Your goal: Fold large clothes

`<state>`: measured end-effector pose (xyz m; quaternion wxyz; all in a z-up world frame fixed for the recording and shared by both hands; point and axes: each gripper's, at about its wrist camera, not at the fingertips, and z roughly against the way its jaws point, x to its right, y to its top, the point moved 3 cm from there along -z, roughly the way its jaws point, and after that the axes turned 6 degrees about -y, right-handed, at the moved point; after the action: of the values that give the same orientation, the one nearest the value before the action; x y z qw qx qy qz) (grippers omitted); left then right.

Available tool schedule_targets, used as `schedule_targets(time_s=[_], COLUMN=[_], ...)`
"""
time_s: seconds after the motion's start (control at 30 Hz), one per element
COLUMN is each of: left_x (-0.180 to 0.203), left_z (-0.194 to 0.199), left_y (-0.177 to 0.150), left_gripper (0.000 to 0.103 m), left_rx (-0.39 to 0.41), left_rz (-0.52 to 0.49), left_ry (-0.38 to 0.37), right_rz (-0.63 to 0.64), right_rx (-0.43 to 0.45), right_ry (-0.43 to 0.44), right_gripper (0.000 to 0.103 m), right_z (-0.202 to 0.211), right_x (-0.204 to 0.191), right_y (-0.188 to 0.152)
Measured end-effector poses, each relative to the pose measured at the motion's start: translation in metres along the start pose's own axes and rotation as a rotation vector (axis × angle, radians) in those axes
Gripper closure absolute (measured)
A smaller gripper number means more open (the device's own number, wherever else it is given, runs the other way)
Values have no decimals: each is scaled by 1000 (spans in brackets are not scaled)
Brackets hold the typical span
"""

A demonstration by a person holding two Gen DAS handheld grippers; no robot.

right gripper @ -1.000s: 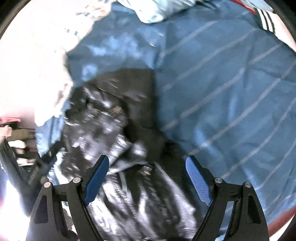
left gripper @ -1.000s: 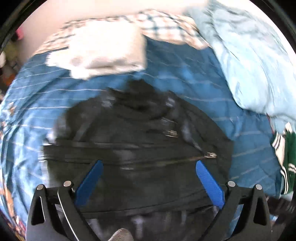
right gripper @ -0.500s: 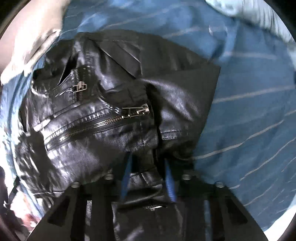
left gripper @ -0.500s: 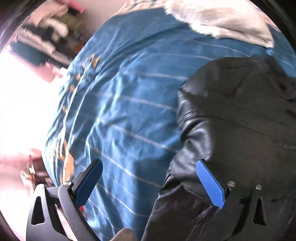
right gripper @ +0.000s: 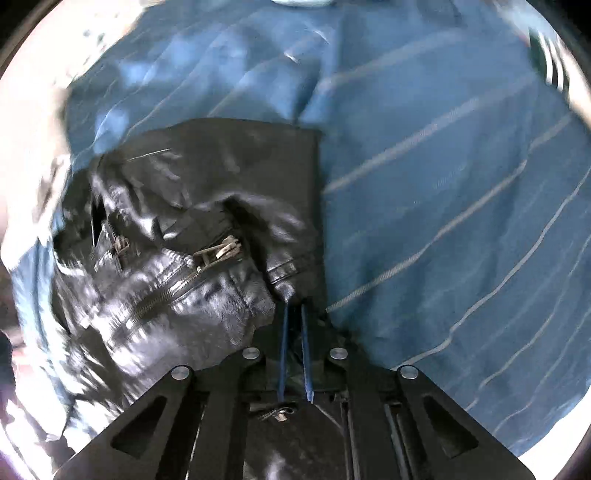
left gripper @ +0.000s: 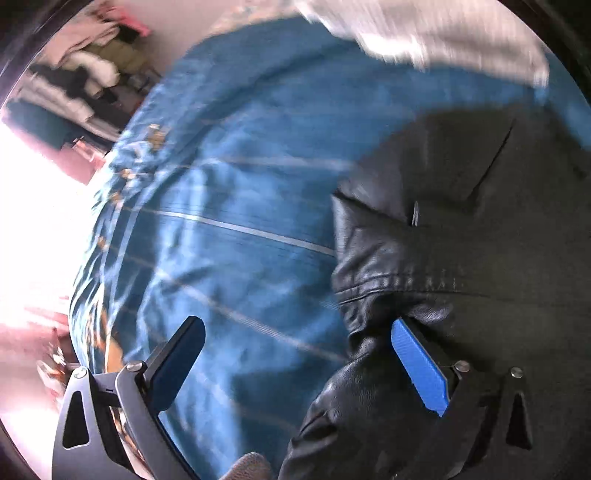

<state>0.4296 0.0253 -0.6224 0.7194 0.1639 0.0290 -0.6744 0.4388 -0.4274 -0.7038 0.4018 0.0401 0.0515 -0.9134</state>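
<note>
- Left wrist view: the left tongs (left gripper: 295, 365) stand wide, pressing on nothing. Their blue right pad (left gripper: 419, 365) lies against the black leather jacket (left gripper: 461, 258) at its left edge, while the dark left pad (left gripper: 177, 365) hangs over bare blue striped bedspread (left gripper: 229, 206).
- Left wrist view: the jacket fills the right half of the picture, its left edge running from top to bottom, with a stitched seam crossing it from left to right. Left of that edge the bedspread lies open as far as the side of the bed (beyond it, blurred clutter on the floor). A white cloth (left gripper: 436, 33) lies past the jacket's far end.
- Right wrist view: the right tongs (right gripper: 293, 310) are closed to a narrow slit on a fold of the jacket (right gripper: 221, 177), near its straight right edge.
- Right wrist view: the jacket lies crumpled on the bed, stretching away from the tongs and to the left, a zipper (right gripper: 184, 277) slanting across it. Right of the straight edge the bedspread (right gripper: 443, 192) is free and wide.
</note>
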Motion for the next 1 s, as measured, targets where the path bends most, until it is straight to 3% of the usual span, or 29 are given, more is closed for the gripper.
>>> schedule_targets(time_s=[0.13, 0.23, 0.33, 0.47, 0.5, 0.57, 0.63, 0.73, 0.9, 1.0], left_x=[7, 3, -9, -20, -22, -30, -40, -49, -49, -36], left_z=[-8, -6, -12, -15, -14, -8, 8, 29, 51, 41], left_y=[7, 2, -4, -7, -6, -4, -4, -6, -3, 8], left_gripper=[0, 0, 0, 0, 0, 0, 0, 0, 0, 0], left_rx=[42, 76, 92, 54, 39, 28, 61, 108, 162, 151], left_rz=[-55, -50, 76, 183, 184, 200, 215, 213, 186, 144], left_ry=[-13, -44, -124, -213, -224, -228, -201, -166, -141, -135], right_rz=[25, 71, 134, 169, 179, 230, 309, 326, 236, 185], right_rx=[58, 107, 51, -49, -60, 0, 71, 175, 315, 333], right_ry=[23, 131, 176, 69, 65, -2, -57, -68, -40, -95], right_gripper=[75, 54, 50, 48, 49, 90, 94, 97, 98, 99], right_z=[32, 52, 40, -7, -12, -10, 1, 29, 74, 71], right_x=[1, -12, -31, -41, -43, -51, -59, -64, -55, -49], right_y=[8, 9, 11, 10, 9, 5, -1, -14, -22, -17])
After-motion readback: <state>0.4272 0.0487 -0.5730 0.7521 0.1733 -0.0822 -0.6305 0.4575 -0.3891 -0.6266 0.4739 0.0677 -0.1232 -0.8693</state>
